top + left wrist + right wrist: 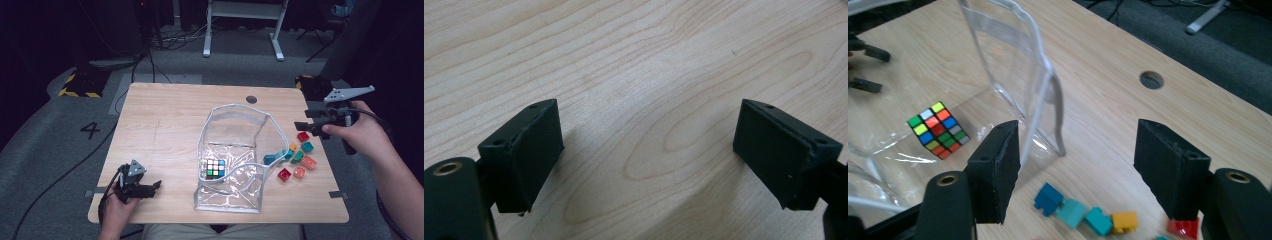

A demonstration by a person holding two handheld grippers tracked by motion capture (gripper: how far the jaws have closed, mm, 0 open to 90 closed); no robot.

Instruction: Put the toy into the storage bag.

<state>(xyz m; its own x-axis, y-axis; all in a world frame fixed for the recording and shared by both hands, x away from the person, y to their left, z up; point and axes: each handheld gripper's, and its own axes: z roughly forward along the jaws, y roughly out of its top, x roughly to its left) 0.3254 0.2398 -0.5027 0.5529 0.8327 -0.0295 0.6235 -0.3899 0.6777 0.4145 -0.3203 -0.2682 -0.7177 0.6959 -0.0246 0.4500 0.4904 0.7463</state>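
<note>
A clear plastic zip pouch (pixel 235 150) lies open in the middle of the wooden table (pixel 165 115), its flap (pixel 1008 55) standing up. Inside it sits a colourful puzzle cube (pixel 214 169) (pixel 938 129). Several small coloured blocks (pixel 297 155) (pixel 1083 212) lie just right of the pouch. My right gripper (pixel 302 126) (pixel 1078 165) hovers open above the blocks, with nothing between its jaws. Near the table's front left corner my left gripper (pixel 155 187) (pixel 646 150) stands open over bare wood.
A round cable hole (pixel 251 99) (pixel 1151 79) sits near the table's far edge. Beyond the table are grey floor, cables and a white desk frame (pixel 245 25). Tape marks (pixel 338 194) lie at the table's front corners.
</note>
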